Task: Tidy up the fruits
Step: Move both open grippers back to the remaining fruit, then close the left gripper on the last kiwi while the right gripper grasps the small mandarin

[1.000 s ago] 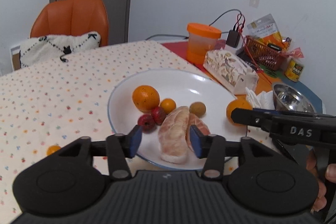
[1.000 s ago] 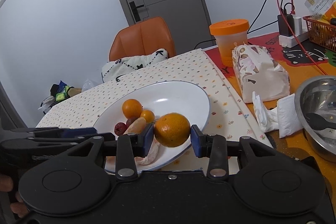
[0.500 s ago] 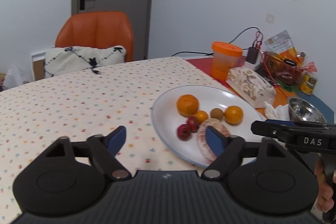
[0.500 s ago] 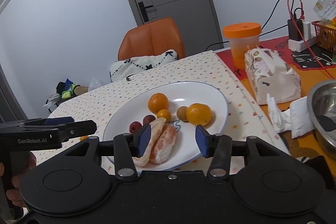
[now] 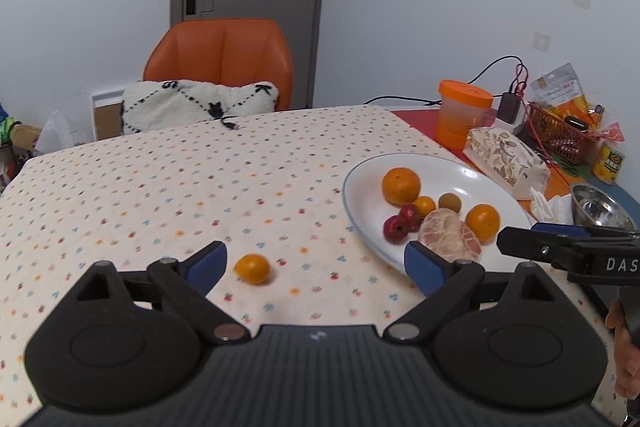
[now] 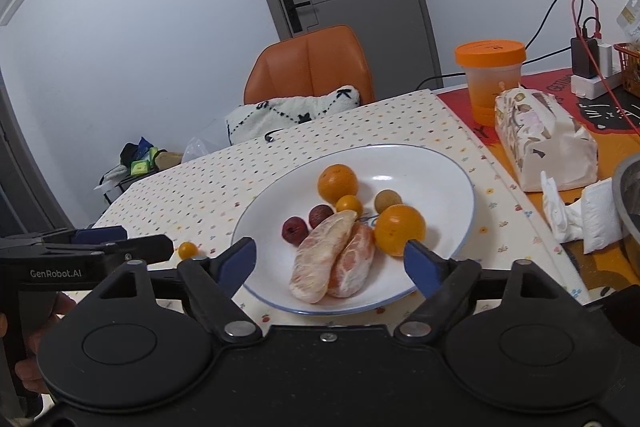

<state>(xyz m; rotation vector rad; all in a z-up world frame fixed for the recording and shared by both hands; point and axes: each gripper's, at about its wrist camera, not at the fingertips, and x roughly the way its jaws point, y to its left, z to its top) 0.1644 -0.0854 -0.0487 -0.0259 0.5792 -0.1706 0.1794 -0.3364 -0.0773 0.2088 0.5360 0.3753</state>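
The left gripper (image 5: 316, 261) is held wide open and empty above a stray kumquat (image 5: 252, 268) on the table (image 5: 160, 187), presumably to collect it. The right gripper (image 6: 330, 259) is likewise spread, holding nothing, over the plate's (image 6: 448, 187) near rim, where the other fruits are gathered.

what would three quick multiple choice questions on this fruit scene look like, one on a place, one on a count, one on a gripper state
1. Where is the small orange fruit outside the plate?
A. in the steel bowl
B. on the tablecloth
C. on the chair

2. How many red fruits lie on the white plate?
A. two
B. four
C. none

3. How is the left gripper?
A. shut on a fruit
B. open, empty
C. out of view

Answers: 1 B, it sits on the dotted cloth beside the plate. 2 A, two dark red ones lie side by side. 3 B, its fingers are spread with nothing held.
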